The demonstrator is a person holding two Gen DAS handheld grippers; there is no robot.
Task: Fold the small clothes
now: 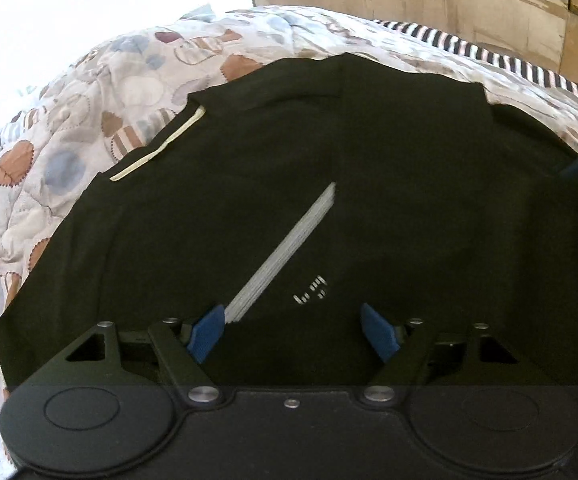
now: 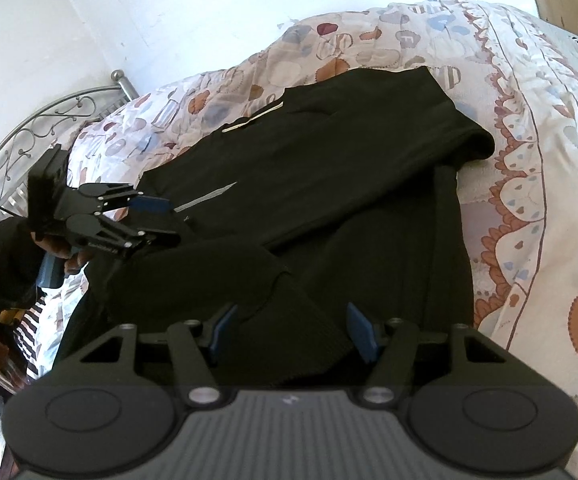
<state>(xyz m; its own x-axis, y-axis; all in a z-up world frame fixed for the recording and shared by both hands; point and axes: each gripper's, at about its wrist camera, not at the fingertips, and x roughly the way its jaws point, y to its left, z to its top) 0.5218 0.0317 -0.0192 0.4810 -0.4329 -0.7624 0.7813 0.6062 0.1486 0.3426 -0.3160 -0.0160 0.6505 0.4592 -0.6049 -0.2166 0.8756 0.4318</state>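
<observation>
A black top [image 1: 409,200] lies spread on the quilt, with a white diagonal stripe [image 1: 289,248], a small white print [image 1: 311,292] and a cream neck tape [image 1: 161,148]. My left gripper [image 1: 293,332] hovers open just over its chest, one pad beside the stripe's lower end. The right wrist view shows the same top [image 2: 329,168] with one sleeve folded across the body. There my right gripper [image 2: 293,330] stands open, with the ribbed cuff [image 2: 309,344] lying between its fingers. The left gripper [image 2: 165,220] also shows there at the top's left side, held in a hand.
A patterned quilt [image 2: 529,160] covers the bed on all sides of the top. A metal bed frame [image 2: 49,120] stands at the left against a white wall. A striped cloth [image 1: 509,60] lies along the far edge, in front of brown boards [image 1: 449,0].
</observation>
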